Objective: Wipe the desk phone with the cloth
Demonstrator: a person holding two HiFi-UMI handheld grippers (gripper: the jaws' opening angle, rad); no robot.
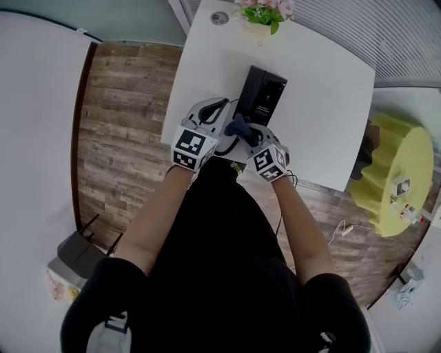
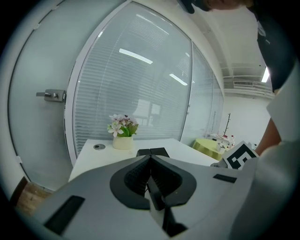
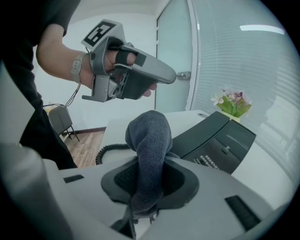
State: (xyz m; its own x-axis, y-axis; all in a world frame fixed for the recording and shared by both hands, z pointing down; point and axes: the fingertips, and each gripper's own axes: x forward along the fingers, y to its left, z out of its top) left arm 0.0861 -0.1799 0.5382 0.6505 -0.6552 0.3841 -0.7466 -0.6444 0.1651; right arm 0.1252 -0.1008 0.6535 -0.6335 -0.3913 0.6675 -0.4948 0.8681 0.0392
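- The desk phone (image 1: 262, 96), black and slanted, is borne by a white table (image 1: 324, 110), the widest thing in view. The phone is set near the table's middle, and its coiled cord (image 3: 108, 150) is trailed off its near left side.
- A yellow round table (image 1: 400, 165) is seen well to the right of the phone, off the white table and over the wooden floor (image 1: 117, 124).
- The left gripper (image 1: 215, 109) is held in the air just left of the phone's near end. Its jaws are pressed together with nothing between them.
- The right gripper (image 3: 149, 174) is held just before the phone's near end, with its jaws clamped on the cloth (image 3: 150, 133).
- The dark grey cloth is pinched at its lower end, and its bunched top is stood up out of the jaws, close before the phone. Contact with the phone cannot be made out.
- A small pot of flowers (image 1: 264, 12) is placed beyond the phone's far end, at the table's far edge.
- A round grommet (image 1: 219, 18) is set beyond the phone too, left of the pot.
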